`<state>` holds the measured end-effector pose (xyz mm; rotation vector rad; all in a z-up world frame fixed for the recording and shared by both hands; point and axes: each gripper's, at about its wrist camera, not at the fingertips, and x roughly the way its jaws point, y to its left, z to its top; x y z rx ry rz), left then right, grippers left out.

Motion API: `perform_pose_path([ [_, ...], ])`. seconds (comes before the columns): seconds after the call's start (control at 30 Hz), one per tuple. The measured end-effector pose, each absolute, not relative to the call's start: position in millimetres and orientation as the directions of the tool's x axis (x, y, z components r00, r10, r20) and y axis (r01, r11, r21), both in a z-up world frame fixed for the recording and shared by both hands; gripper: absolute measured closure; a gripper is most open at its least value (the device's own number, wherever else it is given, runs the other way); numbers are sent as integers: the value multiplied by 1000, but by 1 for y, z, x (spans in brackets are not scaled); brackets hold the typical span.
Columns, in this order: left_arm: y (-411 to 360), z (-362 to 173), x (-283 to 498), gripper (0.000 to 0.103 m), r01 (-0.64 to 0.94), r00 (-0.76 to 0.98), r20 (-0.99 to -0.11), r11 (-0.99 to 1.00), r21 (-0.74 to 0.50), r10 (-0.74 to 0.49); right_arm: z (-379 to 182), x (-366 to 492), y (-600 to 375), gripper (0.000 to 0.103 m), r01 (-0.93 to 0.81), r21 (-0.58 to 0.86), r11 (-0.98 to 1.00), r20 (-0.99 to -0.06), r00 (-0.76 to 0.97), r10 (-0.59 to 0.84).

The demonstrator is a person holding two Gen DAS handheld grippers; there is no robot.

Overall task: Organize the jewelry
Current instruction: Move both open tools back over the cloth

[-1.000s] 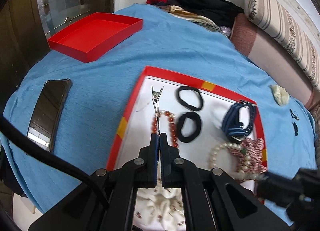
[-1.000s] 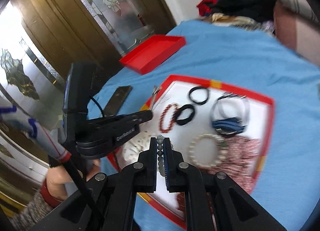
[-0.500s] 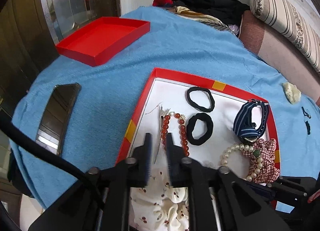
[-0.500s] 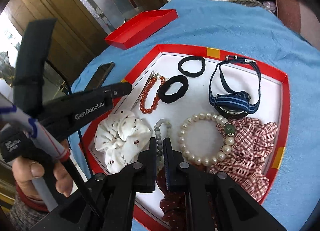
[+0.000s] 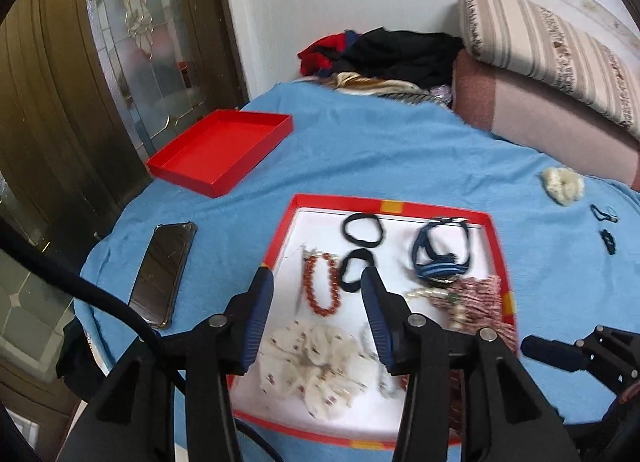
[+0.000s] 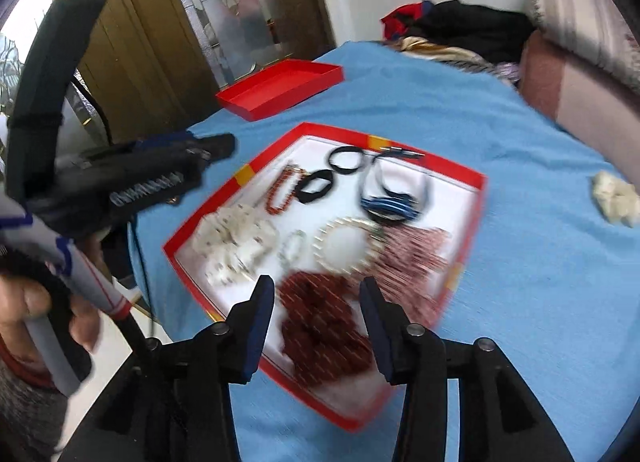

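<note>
A red-rimmed white tray (image 5: 280, 238) (image 6: 476, 189) on the blue cloth holds jewelry: a red bead bracelet (image 5: 320, 286) (image 6: 282, 189) with a metal clip (image 5: 302, 262) beside it, two black hair ties (image 5: 362, 227), a blue striped strap (image 5: 438, 258) (image 6: 394, 207), a pearl bracelet (image 6: 346, 244), a small grey bead bracelet (image 6: 294, 248), a white scrunchie (image 5: 316, 362) (image 6: 236, 240), a plaid scrunchie (image 5: 480, 298) and a dark red scrunchie (image 6: 324, 318). My left gripper (image 5: 316, 310) is open and empty above the tray's near left. My right gripper (image 6: 316, 318) is open and empty above the dark red scrunchie.
A red box lid (image 5: 220, 149) (image 6: 280, 87) lies at the far left. A black phone (image 5: 164, 270) lies left of the tray. A cream scrunchie (image 5: 562, 183) (image 6: 614, 195) and small dark clips (image 5: 606, 225) lie to the right. Clothes (image 5: 400, 53) and a striped cushion (image 5: 552, 45) are behind.
My left gripper opened and let the metal clip down beside the red bracelet. My right gripper opened and left the grey bead bracelet in the tray. Both pulled back and up.
</note>
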<state>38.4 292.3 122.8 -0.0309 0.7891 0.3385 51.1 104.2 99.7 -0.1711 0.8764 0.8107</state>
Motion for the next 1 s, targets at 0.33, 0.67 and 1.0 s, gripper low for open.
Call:
perform_pose_path([
  [0.33,220,144,14,55,-204,696,-688,975,84,204,102,45,0,54,-550,187,814,-744,462,483],
  [0.67,162,150,6,53,-119,710,-683,986,120,169,102,36,-60,54,-467,202,861,-732,512,449],
  [1.0,133,142,9,52,-70,698,-702,989,127,139,92,36,-107,53,-393,213,895,-736,538,411],
])
